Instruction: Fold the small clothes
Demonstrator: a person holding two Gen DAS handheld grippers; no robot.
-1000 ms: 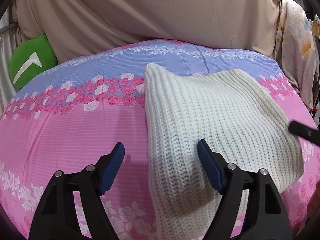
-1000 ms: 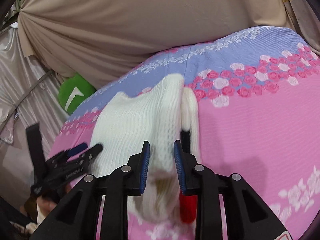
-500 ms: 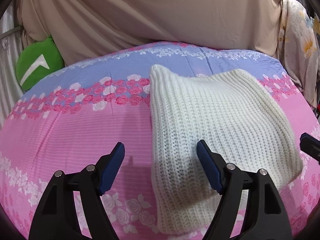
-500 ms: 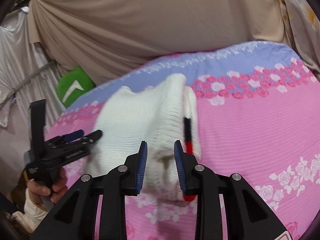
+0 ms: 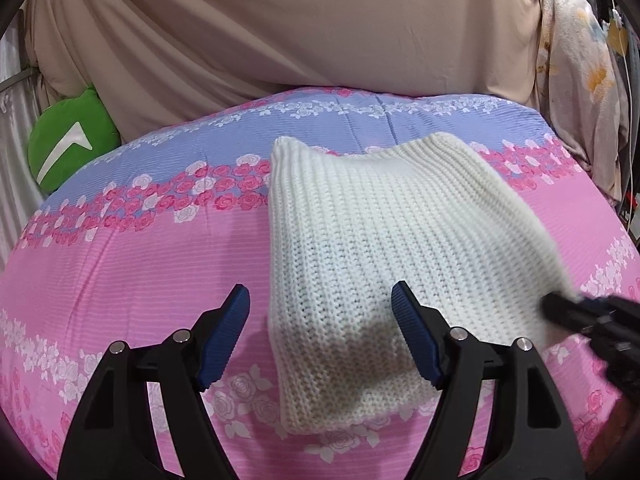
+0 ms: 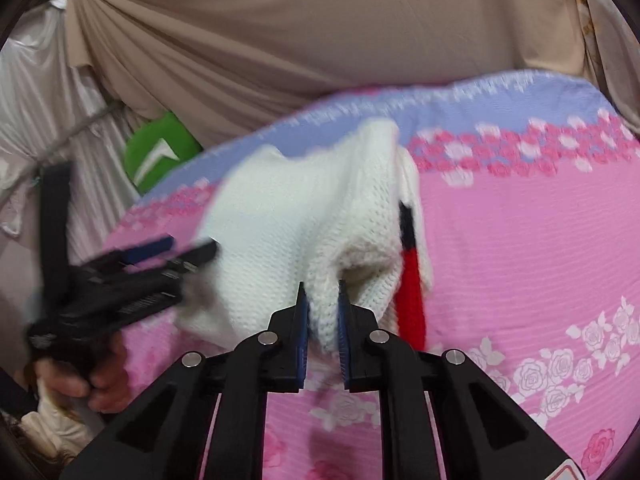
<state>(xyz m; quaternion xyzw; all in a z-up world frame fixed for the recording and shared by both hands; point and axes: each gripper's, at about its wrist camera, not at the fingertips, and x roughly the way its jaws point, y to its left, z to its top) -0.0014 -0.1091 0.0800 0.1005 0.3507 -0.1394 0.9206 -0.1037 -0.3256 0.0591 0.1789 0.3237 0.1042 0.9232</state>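
A cream knitted sweater (image 5: 384, 248) lies folded on the pink and purple floral bedsheet (image 5: 132, 264). My left gripper (image 5: 320, 340) is open and empty, just above the sweater's near left corner. My right gripper (image 6: 323, 322) is shut on the sweater's near edge (image 6: 324, 312) and lifts it a little. The sweater (image 6: 304, 220) shows a black and red stripe (image 6: 409, 280) at its right side. The right gripper's tip also shows at the right edge of the left wrist view (image 5: 568, 312). The left gripper shows at the left of the right wrist view (image 6: 168, 256).
A green cushion (image 5: 68, 148) sits at the bed's far left. A beige curtain (image 5: 300, 28) hangs behind the bed. A floral cloth (image 5: 580, 92) hangs at the far right. The person's hand (image 6: 80, 380) holds the left gripper.
The right gripper has closed tighter on the sweater's edge and pulled nearer. The left gripper has drawn back slightly from the sweater and stays open.
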